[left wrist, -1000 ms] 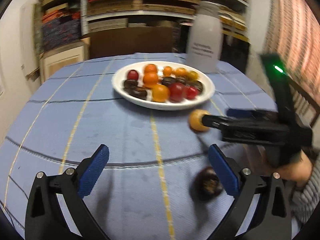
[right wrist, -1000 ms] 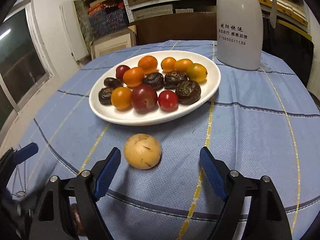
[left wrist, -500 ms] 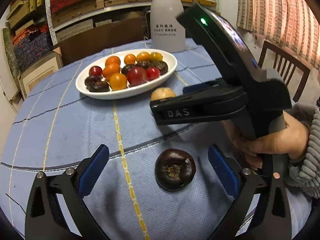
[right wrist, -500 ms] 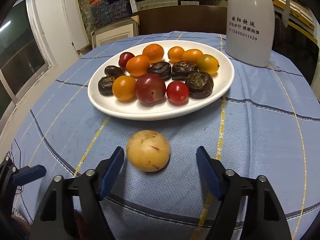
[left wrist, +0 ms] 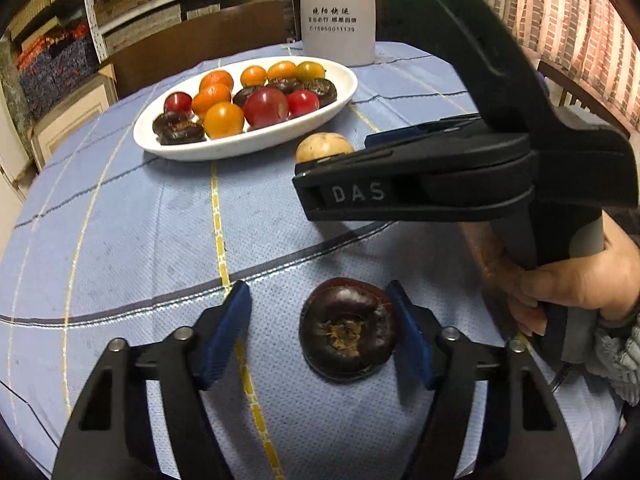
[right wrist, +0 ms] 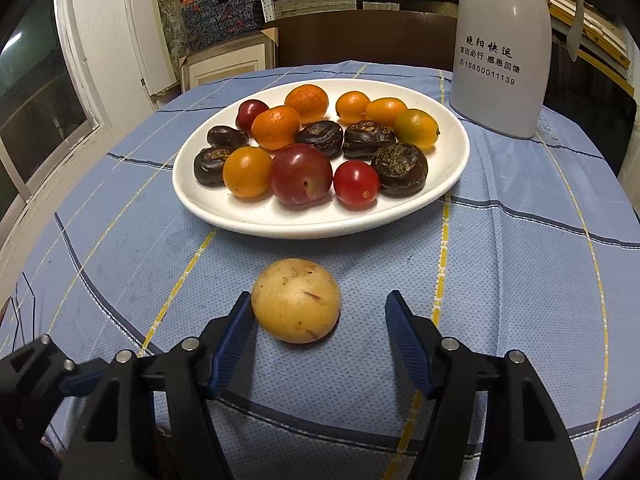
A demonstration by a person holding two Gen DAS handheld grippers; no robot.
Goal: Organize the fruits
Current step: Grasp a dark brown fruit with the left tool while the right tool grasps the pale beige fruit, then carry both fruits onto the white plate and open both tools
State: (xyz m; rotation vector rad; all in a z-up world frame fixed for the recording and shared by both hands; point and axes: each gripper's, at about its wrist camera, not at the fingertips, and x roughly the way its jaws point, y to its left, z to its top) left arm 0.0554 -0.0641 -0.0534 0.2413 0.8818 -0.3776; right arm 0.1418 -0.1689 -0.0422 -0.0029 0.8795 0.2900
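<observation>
A dark purple round fruit (left wrist: 348,330) lies on the blue tablecloth between the open fingers of my left gripper (left wrist: 326,334), close to the right finger. A yellow round fruit (right wrist: 296,300) lies on the cloth between the open fingers of my right gripper (right wrist: 320,334), touching or almost touching the left finger; it also shows in the left wrist view (left wrist: 324,147). A white oval plate (right wrist: 248,216) behind it holds several orange, red and dark fruits. The plate also shows in the left wrist view (left wrist: 240,148). The right gripper's body (left wrist: 440,184) fills the right of the left wrist view.
A tall white jug (right wrist: 500,52) with printed characters stands behind the plate at the right. The round table's blue checked cloth (right wrist: 520,248) falls away at the edges. Shelves and boxes stand behind the table, and a chair (left wrist: 580,92) at the right.
The left gripper has moved forward so the dark fruit now sits between its fingers. The right gripper has moved closer around the yellow fruit. Both sets of fingers have narrowed somewhat.
</observation>
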